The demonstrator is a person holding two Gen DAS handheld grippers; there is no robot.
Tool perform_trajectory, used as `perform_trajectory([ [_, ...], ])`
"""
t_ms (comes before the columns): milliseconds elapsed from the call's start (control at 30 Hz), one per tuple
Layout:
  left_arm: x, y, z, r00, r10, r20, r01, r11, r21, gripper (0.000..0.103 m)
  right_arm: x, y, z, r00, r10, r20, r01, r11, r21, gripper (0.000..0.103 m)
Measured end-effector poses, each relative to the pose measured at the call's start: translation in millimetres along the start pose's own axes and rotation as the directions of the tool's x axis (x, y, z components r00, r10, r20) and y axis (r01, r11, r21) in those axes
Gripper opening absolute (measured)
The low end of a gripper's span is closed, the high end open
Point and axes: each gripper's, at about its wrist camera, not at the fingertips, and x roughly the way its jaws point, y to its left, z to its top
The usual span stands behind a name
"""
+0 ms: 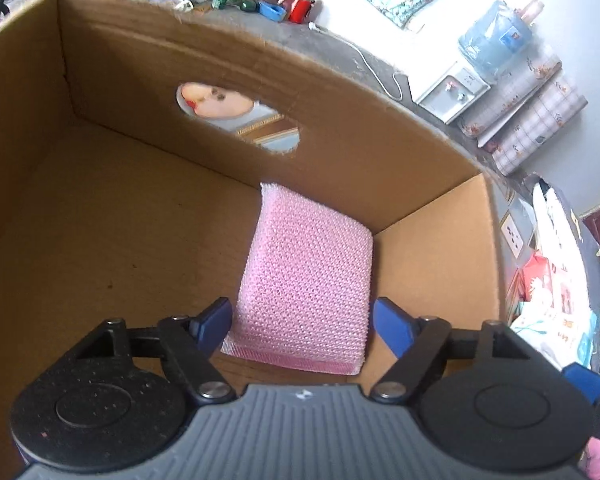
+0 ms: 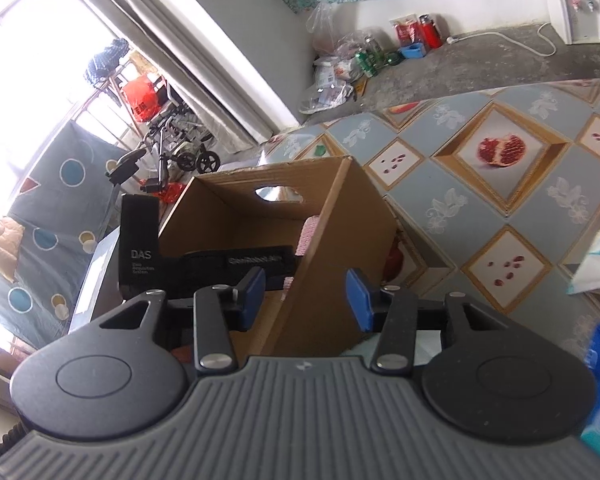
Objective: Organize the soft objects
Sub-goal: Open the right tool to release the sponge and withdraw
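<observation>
- Table, fruit-patterned cloth [image 2: 496, 184]: carries one open cardboard box [image 2: 332, 280].
- Cardboard box floor [image 1: 100, 248]: pink sponge [image 1: 308, 276] in corner.

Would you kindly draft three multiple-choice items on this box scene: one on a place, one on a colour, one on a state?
1. Where does the sponge lie?
A. In a corner of the cardboard box
B. On the patterned tablecloth
C. On the floor

2. What colour is the sponge?
A. Green
B. Pink
C. Yellow

3. How does the left gripper stand?
A. Shut on the box wall
B. Out of view
C. Open, a finger on either side of the sponge

Answers: A, it rests on the box floor beside two walls; B, its mesh is pink; C, gaps show at both pads.
</observation>
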Motion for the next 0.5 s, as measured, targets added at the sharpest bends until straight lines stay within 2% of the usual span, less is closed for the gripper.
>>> perform_trajectory([
  [200,-59.6,-2.8,-12.0,0.992,0.029,0.127,-0.034,0.999,0.03,0.087,-59.1,-5.4,-15.0,0.995,-0.049,0.092,0.048,0.999,0.007,0.047],
  [367,-131.9,-14.2,-48.0,0.96,0.035,0.277,-0.065,0.993,0.101,0.09,-118.6,-18.9,-43.8,0.979,-0.123,0.161,0.12,0.992,0.031,0.048],
  [500,-186.5,-30.1,-92.4,0.943,-0.009,0.333,-0.049,0.985,0.167,0.091,-168.5,-31.5,-77.1,0.957,-0.199,0.212,0.191,0.98,0.06,0.049],
])
